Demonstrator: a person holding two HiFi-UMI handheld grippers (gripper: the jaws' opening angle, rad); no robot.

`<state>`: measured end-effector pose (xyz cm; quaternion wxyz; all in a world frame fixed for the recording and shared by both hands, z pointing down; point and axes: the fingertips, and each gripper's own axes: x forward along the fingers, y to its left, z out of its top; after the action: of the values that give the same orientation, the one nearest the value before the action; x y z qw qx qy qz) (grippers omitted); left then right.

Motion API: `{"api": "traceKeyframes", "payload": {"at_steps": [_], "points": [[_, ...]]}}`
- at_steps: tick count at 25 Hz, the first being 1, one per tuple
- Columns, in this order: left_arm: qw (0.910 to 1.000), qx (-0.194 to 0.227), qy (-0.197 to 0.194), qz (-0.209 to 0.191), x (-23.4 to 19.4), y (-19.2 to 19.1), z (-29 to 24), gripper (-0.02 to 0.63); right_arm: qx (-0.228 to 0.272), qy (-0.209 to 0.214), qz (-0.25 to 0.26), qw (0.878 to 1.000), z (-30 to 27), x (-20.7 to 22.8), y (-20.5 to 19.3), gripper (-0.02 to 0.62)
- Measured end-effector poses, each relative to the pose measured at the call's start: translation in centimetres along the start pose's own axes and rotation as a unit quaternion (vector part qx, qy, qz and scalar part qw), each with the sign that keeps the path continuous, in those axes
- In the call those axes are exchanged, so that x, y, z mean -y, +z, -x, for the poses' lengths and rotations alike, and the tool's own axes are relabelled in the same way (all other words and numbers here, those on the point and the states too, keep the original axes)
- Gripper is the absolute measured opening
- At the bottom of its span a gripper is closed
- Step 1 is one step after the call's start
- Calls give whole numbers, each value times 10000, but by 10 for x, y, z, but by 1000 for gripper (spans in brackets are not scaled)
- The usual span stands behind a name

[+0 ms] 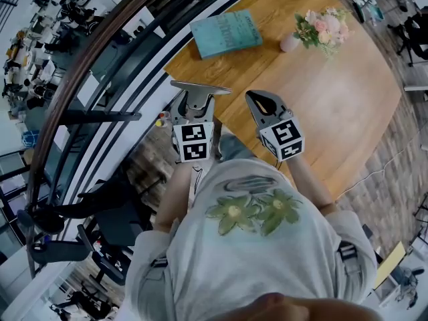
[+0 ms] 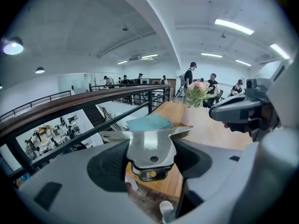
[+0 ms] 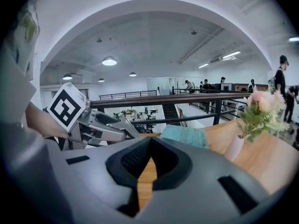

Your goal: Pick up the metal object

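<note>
The metal object (image 1: 200, 88), a shiny flat bracket with a wide top edge, is clamped between the fingers of my left gripper (image 1: 194, 104), held in the air over the near-left edge of the wooden table (image 1: 334, 105). In the left gripper view the metal object (image 2: 150, 146) fills the space between the dark pads, with my left gripper (image 2: 150, 161) shut on it. My right gripper (image 1: 259, 103) hovers just to its right, jaws together and empty; the right gripper view shows my right gripper (image 3: 149, 164) with only a thin slit between the pads.
A teal book (image 1: 226, 33) lies at the table's far left. A small vase of pink flowers (image 1: 319, 29) stands at the far middle. A dark railing (image 1: 100, 59) runs along the left, with a lower floor beyond it.
</note>
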<state>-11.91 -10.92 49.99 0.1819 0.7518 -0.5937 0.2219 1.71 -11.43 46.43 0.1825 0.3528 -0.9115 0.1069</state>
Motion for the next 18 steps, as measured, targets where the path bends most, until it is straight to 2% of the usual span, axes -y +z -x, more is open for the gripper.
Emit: {"api": "traceKeyframes", "payload": {"at_steps": [8, 18], "points": [[9998, 196, 15, -9, 1, 16, 13, 302, 65, 40, -30, 10000, 6, -2, 6, 6], [9985, 505, -3, -220, 7, 42, 22, 302, 160, 129, -22, 9998, 11, -10, 12, 6]]}}
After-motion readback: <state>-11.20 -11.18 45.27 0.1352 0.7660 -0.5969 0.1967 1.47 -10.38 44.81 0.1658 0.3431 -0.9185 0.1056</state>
